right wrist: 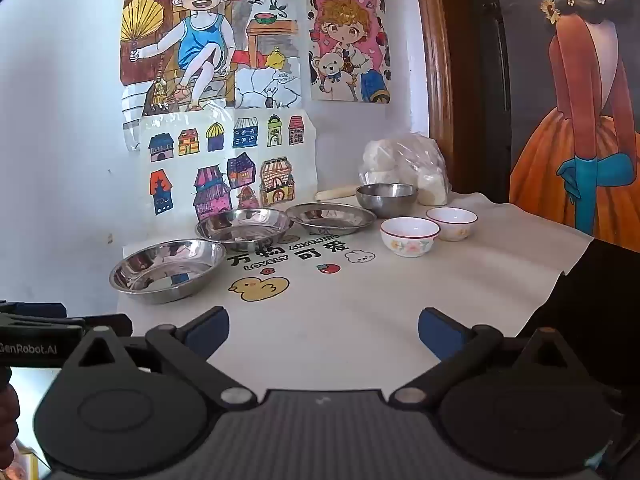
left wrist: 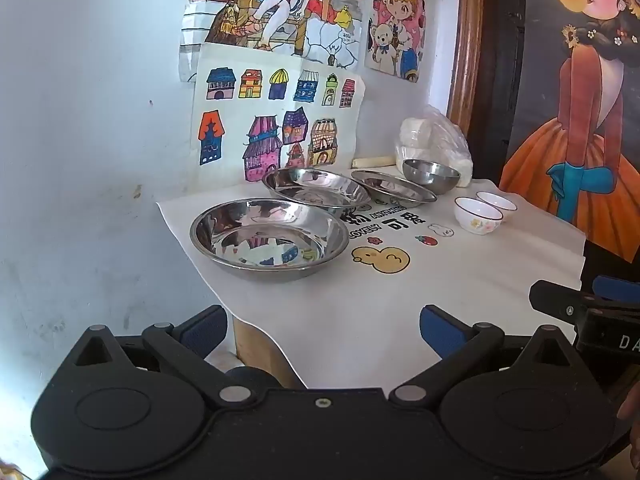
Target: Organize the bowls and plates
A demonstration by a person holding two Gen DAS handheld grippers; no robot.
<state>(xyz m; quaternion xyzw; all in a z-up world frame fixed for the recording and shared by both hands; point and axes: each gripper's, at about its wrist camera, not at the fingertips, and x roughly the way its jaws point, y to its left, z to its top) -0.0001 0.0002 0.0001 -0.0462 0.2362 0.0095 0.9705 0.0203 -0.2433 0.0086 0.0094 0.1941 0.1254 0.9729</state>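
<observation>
while both tools hang over the near edge of the cloth-covered counter (right wrist: 360,320), the left hand-held gripper (left wrist: 322,334) and the right hand-held gripper (right wrist: 323,334) each have their blue pads spread wide, gripping nothing. three steel plates (right wrist: 167,270) (right wrist: 245,227) (right wrist: 330,217) run in a diagonal row toward the wall, a steel bowl (right wrist: 386,198) behind them. two floral ceramic bowls (right wrist: 410,235) (right wrist: 452,222) sit side by side right of the row.
</observation>
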